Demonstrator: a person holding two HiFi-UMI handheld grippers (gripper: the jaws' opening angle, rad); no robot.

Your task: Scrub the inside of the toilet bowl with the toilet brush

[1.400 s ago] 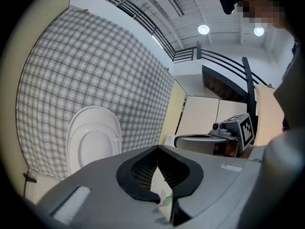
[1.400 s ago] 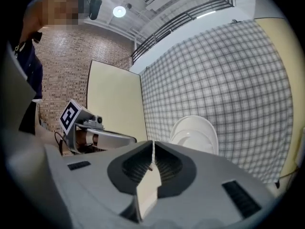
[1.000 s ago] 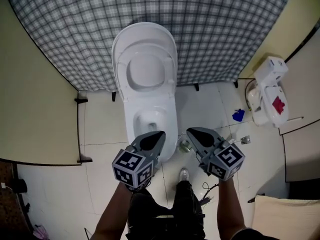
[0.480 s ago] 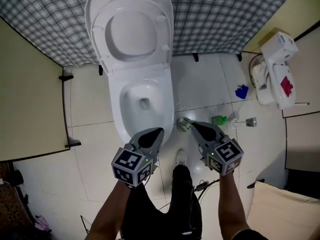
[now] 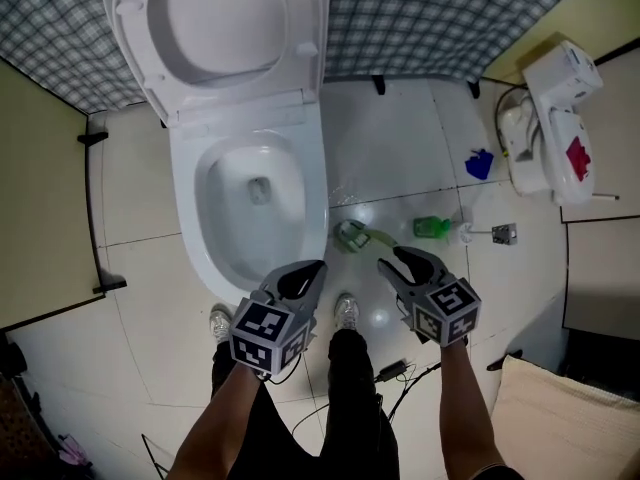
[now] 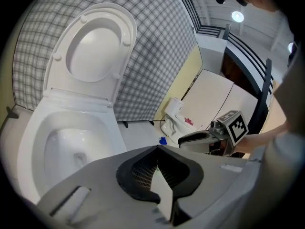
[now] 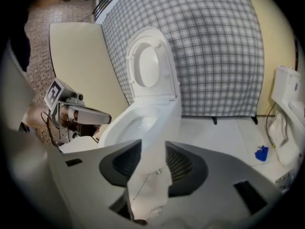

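Note:
The white toilet [image 5: 190, 258] stands with its lid [image 5: 215, 13] raised and its bowl [image 5: 250, 203] bare. On the wet tiles right of it lie a green cup-shaped thing [image 5: 350, 236] and a green and white piece [image 5: 435, 227]; which of them is the brush I cannot tell. My left gripper [image 5: 305, 273] hangs shut at the bowl's front rim, holding nothing. My right gripper [image 5: 400, 260] is just short of the green cup. Its jaws have just been opening, and nothing is between them. The toilet [image 7: 143, 118] shows past the right gripper [image 7: 153, 147], and the bowl [image 6: 66, 147] beside the left gripper [image 6: 157, 149].
A white fixture with a red label [image 5: 550, 118] stands at the right wall. A blue scrap [image 5: 479, 164] and a floor drain [image 5: 503, 233] are nearby. The person's shoes [image 5: 345, 311] and a cable [image 5: 400, 373] are under the grippers. A checked curtain [image 5: 440, 8] hangs behind.
Both grippers have sunk toward the floor and the view has come closer. The toilet has slid up and left in view. The green things have come into sight.

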